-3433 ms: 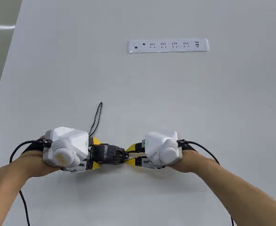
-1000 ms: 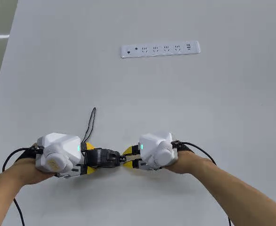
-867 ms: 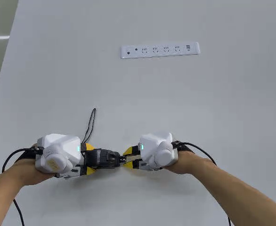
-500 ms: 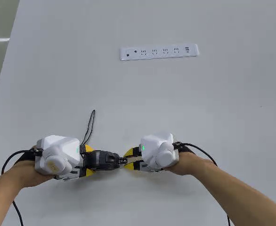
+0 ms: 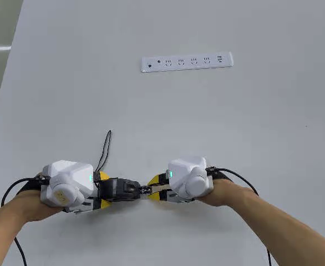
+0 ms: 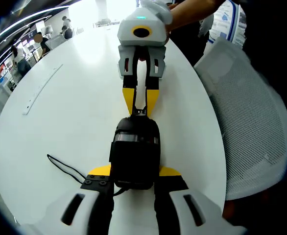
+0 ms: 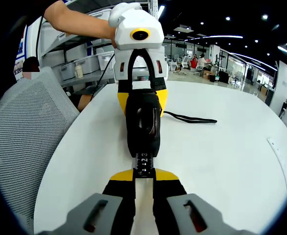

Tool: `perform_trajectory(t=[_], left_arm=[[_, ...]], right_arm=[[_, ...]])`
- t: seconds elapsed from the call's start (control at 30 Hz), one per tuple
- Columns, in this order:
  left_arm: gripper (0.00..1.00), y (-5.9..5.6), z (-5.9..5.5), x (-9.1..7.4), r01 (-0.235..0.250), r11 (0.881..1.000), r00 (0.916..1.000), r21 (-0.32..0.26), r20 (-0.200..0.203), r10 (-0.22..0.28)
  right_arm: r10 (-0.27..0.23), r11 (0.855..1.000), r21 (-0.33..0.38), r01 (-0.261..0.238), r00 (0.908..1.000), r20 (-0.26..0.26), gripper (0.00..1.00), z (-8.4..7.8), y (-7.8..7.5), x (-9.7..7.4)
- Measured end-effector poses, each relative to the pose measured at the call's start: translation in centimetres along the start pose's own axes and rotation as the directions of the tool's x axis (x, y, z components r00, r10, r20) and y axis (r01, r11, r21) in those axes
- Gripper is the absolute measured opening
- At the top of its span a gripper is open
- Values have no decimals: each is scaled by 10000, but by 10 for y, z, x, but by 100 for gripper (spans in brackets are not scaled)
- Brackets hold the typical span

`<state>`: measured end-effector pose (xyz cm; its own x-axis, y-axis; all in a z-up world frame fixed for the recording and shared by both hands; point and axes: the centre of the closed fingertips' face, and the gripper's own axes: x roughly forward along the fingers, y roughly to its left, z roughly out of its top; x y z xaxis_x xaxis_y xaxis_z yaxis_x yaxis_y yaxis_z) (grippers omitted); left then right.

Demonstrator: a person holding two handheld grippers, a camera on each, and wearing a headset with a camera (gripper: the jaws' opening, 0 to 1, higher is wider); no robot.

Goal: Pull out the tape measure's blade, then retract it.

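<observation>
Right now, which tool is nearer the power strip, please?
Right. The right tool, pinching the blade, is opposite the left end of the power strip; the left tool, clamped on the tape measure, sits farther left.

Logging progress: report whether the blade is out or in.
Barely out: a short numbered stretch of blade shows between the case and the right gripper, shut on its tip.

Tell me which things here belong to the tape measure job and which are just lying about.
Job: tape measure, held in the left tool; blade, its tip pinched by the right tool.
Lying about: power strip on the table; chair beside the table.
</observation>
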<state>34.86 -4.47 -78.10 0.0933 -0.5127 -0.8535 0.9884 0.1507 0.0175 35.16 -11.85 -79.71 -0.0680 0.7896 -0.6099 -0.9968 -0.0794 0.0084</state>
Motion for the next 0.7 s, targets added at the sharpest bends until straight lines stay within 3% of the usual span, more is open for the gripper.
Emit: perform_trajectory(t=[0.7], left_arm=[[27,1,-1,0,2,10000,10000,-34,-50,-2]], right_arm=[[42,10000,74,-42,10000,19,10,-4,0,-10]])
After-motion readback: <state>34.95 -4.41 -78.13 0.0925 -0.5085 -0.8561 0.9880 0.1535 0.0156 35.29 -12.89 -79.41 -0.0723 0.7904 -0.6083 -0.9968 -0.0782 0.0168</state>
